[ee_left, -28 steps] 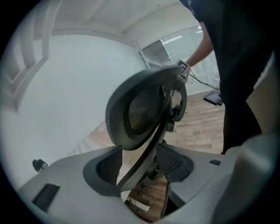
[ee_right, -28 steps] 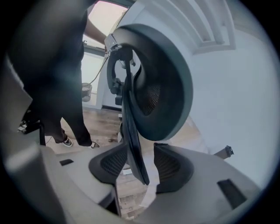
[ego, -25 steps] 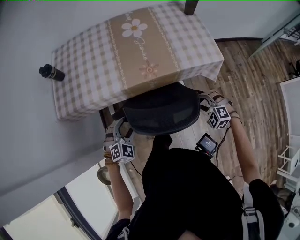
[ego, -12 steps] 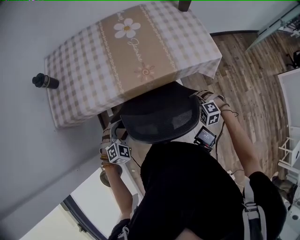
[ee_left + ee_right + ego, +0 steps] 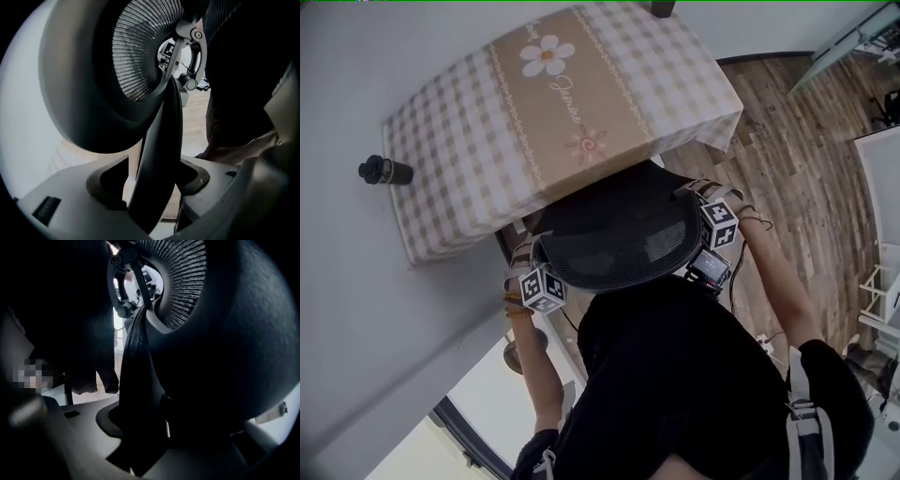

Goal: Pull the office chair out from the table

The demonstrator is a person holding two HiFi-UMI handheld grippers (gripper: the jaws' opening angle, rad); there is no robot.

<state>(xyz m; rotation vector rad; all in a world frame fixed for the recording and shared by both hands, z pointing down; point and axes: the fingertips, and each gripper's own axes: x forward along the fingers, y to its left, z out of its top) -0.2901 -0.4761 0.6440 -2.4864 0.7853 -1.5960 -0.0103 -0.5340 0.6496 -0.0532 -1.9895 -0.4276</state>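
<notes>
We find the office chair (image 5: 619, 234) pushed in at the near edge of the table (image 5: 469, 187). Its seat is under the checked cloth (image 5: 581, 103), and its black mesh back (image 5: 628, 246) stands just clear of the table edge. The left gripper (image 5: 538, 264) is at the left side of the chair back and the right gripper (image 5: 703, 202) at the right side, both pointing steeply down. In the left gripper view, the back frame (image 5: 159, 154) runs upright between the jaws. These jaws stand wide apart and have just been opening. Light shows between the frame and the left jaw, so we read no grip here. In the right gripper view, the same frame on the other side passes between the jaws, which have just been closing. They stand part closed, and the frame fills the gap with no light on either side, so we read a grip on the frame, though this picture is very dark. A dark cylindrical object (image 5: 384, 171) lies on the grey surface to the left of the table, well apart from the chair. Wood floor (image 5: 806, 169) lies to the right.
</notes>
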